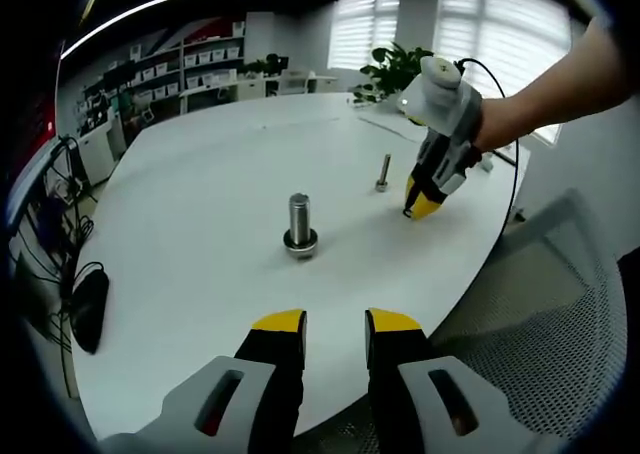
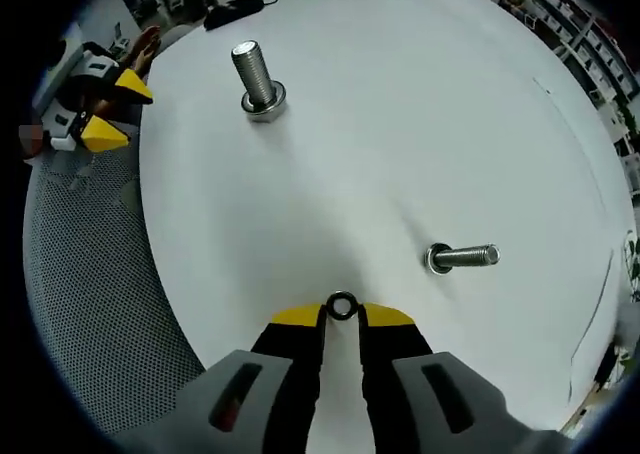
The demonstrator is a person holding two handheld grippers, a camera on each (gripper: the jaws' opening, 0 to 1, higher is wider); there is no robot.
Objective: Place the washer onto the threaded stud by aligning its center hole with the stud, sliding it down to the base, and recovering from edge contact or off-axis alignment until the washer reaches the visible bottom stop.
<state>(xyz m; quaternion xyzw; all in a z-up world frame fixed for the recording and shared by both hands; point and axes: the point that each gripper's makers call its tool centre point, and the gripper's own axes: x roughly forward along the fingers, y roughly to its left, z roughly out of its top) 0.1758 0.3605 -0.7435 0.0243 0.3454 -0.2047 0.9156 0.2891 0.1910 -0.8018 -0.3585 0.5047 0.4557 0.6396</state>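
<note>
A small threaded stud [image 1: 384, 171] stands upright on the white round table [image 1: 200, 174], towards its far right. A person's hand holds my right gripper [image 1: 423, 207] just to the right of the stud, tips low near the tabletop. In the right gripper view a small metal washer [image 2: 342, 306] sits pinched between the yellow tips of my right gripper [image 2: 342, 316], and the stud [image 2: 462, 257] lies ahead and to the right of them. My left gripper [image 1: 335, 324] hangs open over the table's near edge with nothing between its jaws. It also appears as the left gripper [image 2: 100, 104] beyond the table's rim.
A thick bolt [image 1: 300, 222] with a ring at its base stands mid-table; it is also seen as the thick bolt [image 2: 258, 79]. A grey mesh chair [image 1: 560, 314] sits by the table edge. A black object [image 1: 88, 304] rests at the left rim. Shelves and a plant [image 1: 395, 69] stand behind.
</note>
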